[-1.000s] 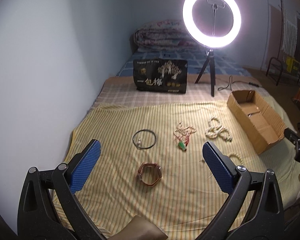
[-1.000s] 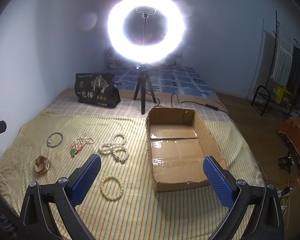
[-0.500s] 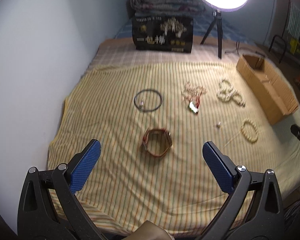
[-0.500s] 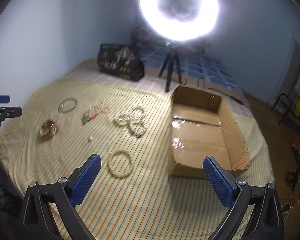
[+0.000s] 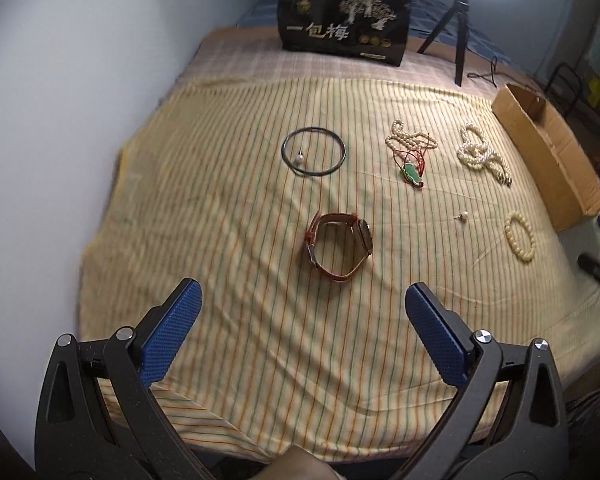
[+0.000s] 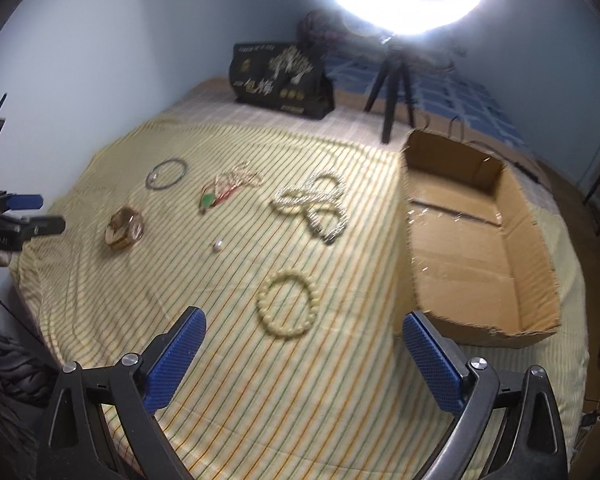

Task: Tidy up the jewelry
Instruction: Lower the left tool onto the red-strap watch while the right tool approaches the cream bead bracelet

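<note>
Jewelry lies spread on a yellow striped sheet (image 5: 228,208). A brown-strapped watch (image 5: 340,246) sits just ahead of my open left gripper (image 5: 300,320). Beyond it are a dark ring necklace with a pearl (image 5: 313,152), a green pendant on a red cord (image 5: 411,170), a tangle of pearl strands (image 5: 482,154), a small pearl stud (image 5: 462,216) and a cream bead bracelet (image 5: 520,236). My right gripper (image 6: 302,350) hangs open just short of the bead bracelet (image 6: 288,304). An open cardboard box (image 6: 484,240) stands to its right, with nothing in it.
A black printed bag (image 5: 344,24) and a ring light on a tripod (image 6: 394,92) stand at the far side of the bed. A pale wall (image 5: 60,100) runs along the left. The left gripper (image 6: 16,224) shows at the right wrist view's left edge.
Both grippers have dropped and tilted toward the sheet. The watch now lies closer to the left gripper, and the bead bracelet closer to the right one. Both stay open.
</note>
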`<state>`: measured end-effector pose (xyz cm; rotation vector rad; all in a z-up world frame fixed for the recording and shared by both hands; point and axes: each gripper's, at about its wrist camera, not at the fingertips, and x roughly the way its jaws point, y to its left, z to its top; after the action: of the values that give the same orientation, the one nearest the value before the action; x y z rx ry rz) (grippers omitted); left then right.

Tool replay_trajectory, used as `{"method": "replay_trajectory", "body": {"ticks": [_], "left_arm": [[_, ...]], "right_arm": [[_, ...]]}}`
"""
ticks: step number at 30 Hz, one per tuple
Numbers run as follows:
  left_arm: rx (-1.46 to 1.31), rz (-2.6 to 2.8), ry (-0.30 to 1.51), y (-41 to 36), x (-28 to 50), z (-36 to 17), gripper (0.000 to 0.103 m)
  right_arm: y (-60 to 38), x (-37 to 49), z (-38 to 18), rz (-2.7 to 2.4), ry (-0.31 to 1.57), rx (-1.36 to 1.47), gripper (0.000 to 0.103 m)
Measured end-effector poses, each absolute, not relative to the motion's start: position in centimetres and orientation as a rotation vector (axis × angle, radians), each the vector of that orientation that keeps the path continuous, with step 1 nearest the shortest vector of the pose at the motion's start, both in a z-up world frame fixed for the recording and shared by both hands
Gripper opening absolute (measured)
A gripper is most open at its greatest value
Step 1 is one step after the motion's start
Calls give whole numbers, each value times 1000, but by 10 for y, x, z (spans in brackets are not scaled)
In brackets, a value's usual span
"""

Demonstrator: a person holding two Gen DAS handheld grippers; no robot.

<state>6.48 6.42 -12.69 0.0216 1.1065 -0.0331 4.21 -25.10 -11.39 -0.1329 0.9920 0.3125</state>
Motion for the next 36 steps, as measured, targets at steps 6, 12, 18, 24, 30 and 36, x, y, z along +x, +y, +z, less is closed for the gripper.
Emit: {"method": "replay_trajectory", "body": {"ticks": [6, 12, 18, 24, 30, 36], "left_arm": [[39, 1, 1135, 63, 78, -136, 83], [-57, -16, 1230, 64, 102, -159, 53], [-74, -3, 1236, 62, 117, -165, 49], [-113, 8, 1265, 67, 124, -176, 44], [-133, 14, 1289, 69, 127, -185, 35], [-167, 26, 1336, 72, 133, -202, 26]], "right_arm": [[-236, 48, -127, 361, 1043, -190, 91], [-238, 62, -145, 424, 1120, -155, 67], [-236, 77, -160, 491, 1182, -114, 44], [-221, 83, -176, 535, 1229, -168, 38], [-209, 87, -185, 534, 1253, -231, 34], [-198, 88, -193, 520, 1272, -315, 32]]}}
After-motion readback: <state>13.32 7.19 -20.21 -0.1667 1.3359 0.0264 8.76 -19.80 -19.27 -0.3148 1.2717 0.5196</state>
